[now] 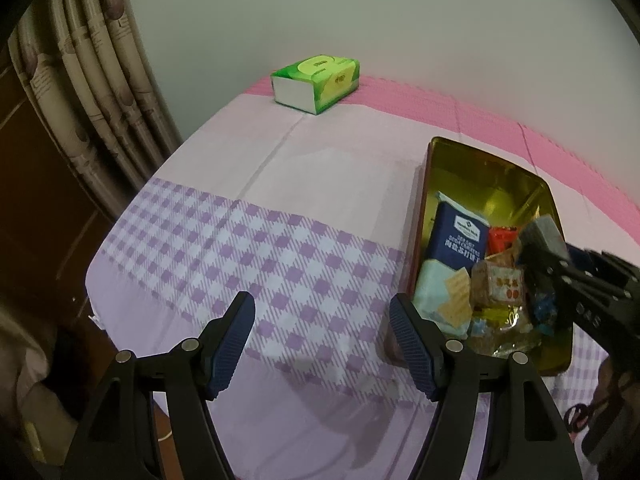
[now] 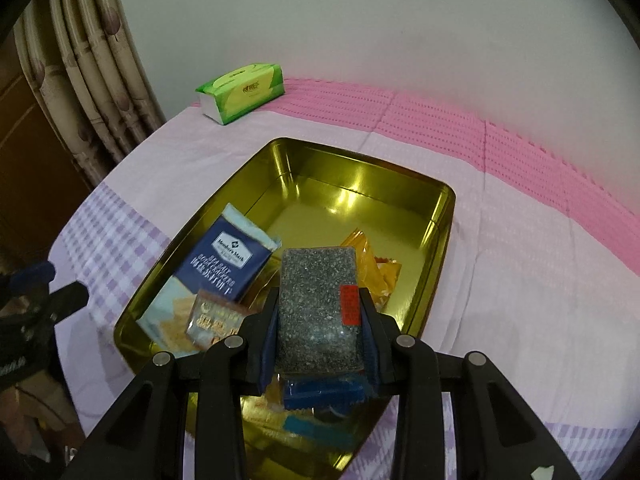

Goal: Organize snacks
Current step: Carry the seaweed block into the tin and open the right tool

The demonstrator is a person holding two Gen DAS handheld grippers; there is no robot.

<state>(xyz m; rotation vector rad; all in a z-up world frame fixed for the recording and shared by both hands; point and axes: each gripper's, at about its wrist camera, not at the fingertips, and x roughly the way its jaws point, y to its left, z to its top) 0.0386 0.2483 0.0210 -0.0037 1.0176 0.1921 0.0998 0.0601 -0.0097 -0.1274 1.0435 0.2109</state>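
Observation:
A gold tin [image 2: 442,216] lies on the checked cloth and holds several snacks: a blue cracker pack [image 2: 228,260], an orange packet [image 2: 376,268] and small wrapped sweets [image 2: 212,316]. My right gripper [image 2: 320,312] is shut on a dark speckled snack bar [image 2: 316,304] and holds it over the near part of the tin. In the left wrist view the tin [image 1: 480,164] is at the right, with the right gripper [image 1: 540,248] over it. My left gripper [image 1: 322,320] is open and empty over the cloth, left of the tin.
A green tissue pack [image 1: 316,82] lies at the table's far left, also in the right wrist view [image 2: 242,92]. A wall stands behind, a curtain [image 1: 88,80] at the left. The table's left edge drops off near the curtain.

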